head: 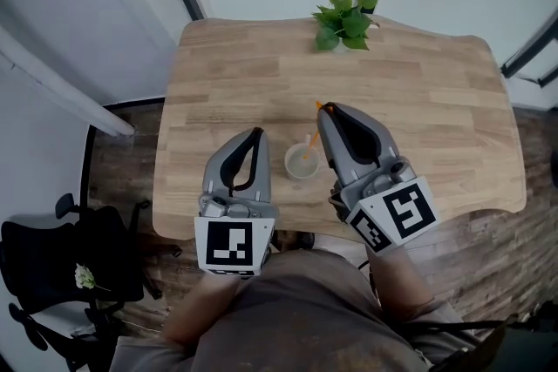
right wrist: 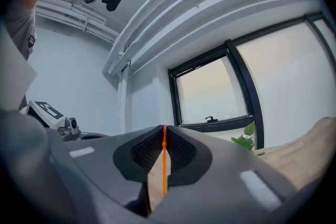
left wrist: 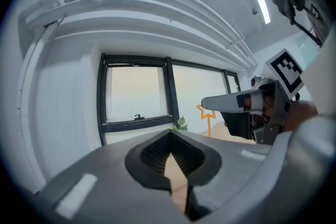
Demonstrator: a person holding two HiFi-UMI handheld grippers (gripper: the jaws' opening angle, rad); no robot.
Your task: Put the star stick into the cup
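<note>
The pale, wood-grained worktop has rounded corners and carries a small round pale cup and a leafy green plant. The star stick is thin and orange, topped by an outlined star, and slants with its lower end in the cup's mouth. The grey right gripper has ribbed black jaws, pinched on the stick. The left gripper, jaws together and empty, sits just beside the cup.
</note>
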